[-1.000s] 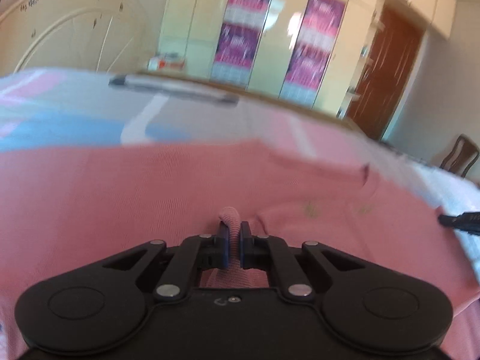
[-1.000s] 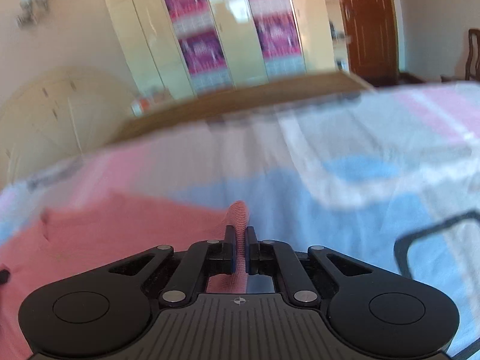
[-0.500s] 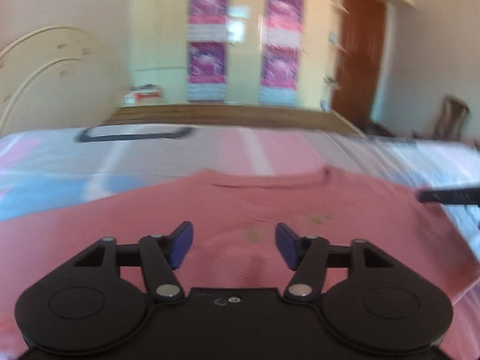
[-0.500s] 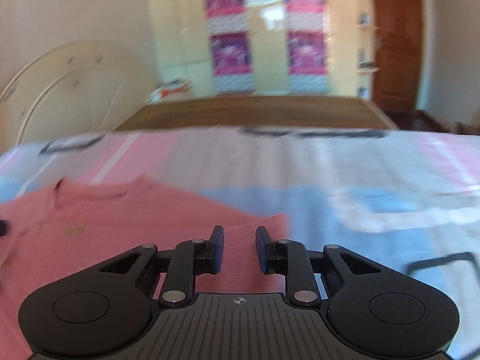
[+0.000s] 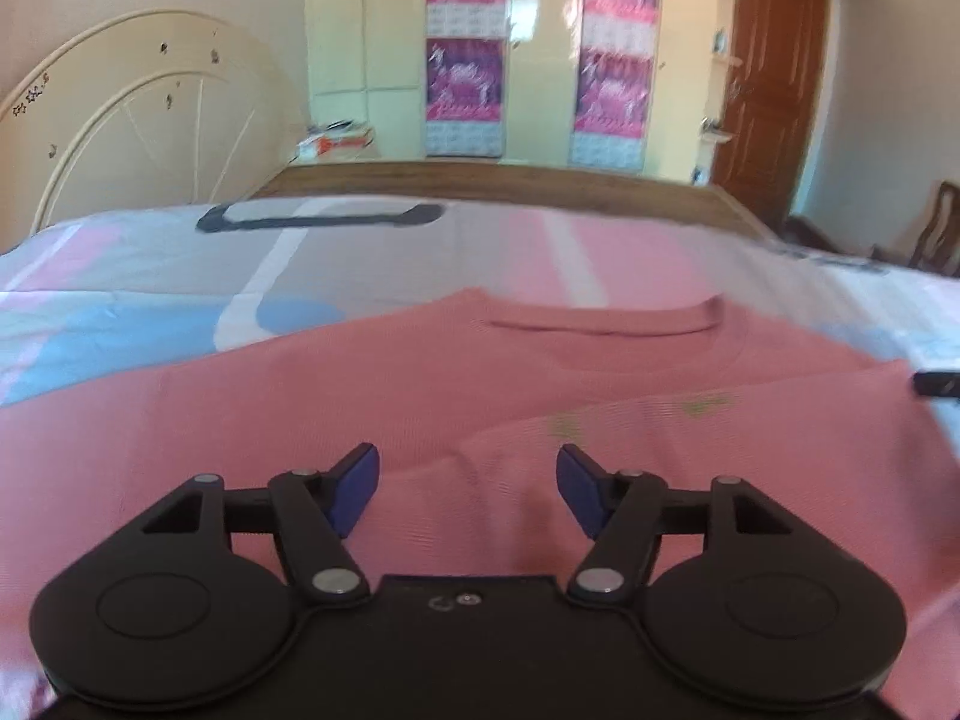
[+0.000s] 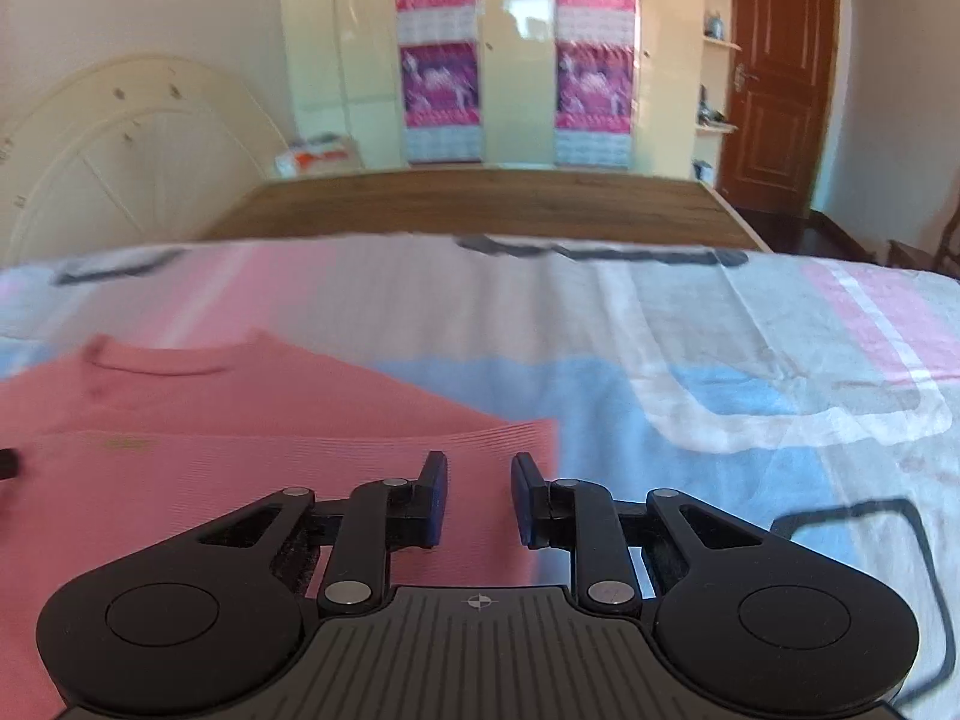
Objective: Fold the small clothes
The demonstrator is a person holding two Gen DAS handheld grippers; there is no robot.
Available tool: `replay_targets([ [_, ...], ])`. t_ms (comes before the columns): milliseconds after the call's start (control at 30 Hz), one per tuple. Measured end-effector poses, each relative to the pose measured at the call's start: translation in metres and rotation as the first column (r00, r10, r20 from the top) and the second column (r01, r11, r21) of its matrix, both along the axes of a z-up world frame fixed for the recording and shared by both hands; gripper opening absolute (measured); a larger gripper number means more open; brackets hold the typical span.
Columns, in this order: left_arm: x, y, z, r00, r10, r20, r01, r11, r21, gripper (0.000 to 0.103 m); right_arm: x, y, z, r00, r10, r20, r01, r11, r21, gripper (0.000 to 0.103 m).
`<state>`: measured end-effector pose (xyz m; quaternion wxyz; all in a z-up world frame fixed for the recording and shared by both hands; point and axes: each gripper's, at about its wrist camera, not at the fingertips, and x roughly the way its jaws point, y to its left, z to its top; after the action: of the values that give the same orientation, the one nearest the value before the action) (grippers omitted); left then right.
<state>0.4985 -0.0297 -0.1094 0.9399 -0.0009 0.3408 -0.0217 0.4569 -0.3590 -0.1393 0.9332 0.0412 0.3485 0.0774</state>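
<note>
Change since a second ago: both grippers had a pinch of pink fabric clamped between their pads; both have let go and lifted back off the cloth. The views have also levelled out from a tilt.
Left gripper (image 5: 467, 489): jaws have just been opening and stand wide apart, blue pads facing each other across a broad gap. Nothing between them; the cloth lies below and beyond.
Right gripper (image 6: 478, 495): jaws parted to a narrower gap than the left, opened within the last second. Nothing gripped; the ribbed hem shows through the gap, clear of the pads.
Pink shirt (image 5: 420, 396): lies flat on the bed, neckline away from the cameras. A lower layer has been turned up over the body, its folded edge running across the chest below the collar.
Shirt, right view (image 6: 252, 420): occupies the left half of the frame; its ribbed hem corner ends just ahead of the right gripper's fingers.
Print: faint yellow-green marks on the folded layer, too blurred to read.
Bedsheet (image 6: 720, 372): pink, blue and white blocks with dark outlines, under and around the shirt.
Other gripper tip: a dark tip shows at the right edge of the left view, beside the shirt.
Background: cream wardrobe (image 5: 540, 60) with magenta posters, brown door (image 6: 774, 78), curved headboard (image 5: 138, 120).
</note>
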Motion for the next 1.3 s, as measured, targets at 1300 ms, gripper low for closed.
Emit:
replay_targets([
  [1300, -0.060, 0.002, -0.022, 0.991, -0.064, -0.121, 0.065, 0.998, 0.002, 0.078, -0.122, 0.027, -0.003, 0.992, -0.092, -0.081, 0.089, 0.995, -0.036, 0.023],
])
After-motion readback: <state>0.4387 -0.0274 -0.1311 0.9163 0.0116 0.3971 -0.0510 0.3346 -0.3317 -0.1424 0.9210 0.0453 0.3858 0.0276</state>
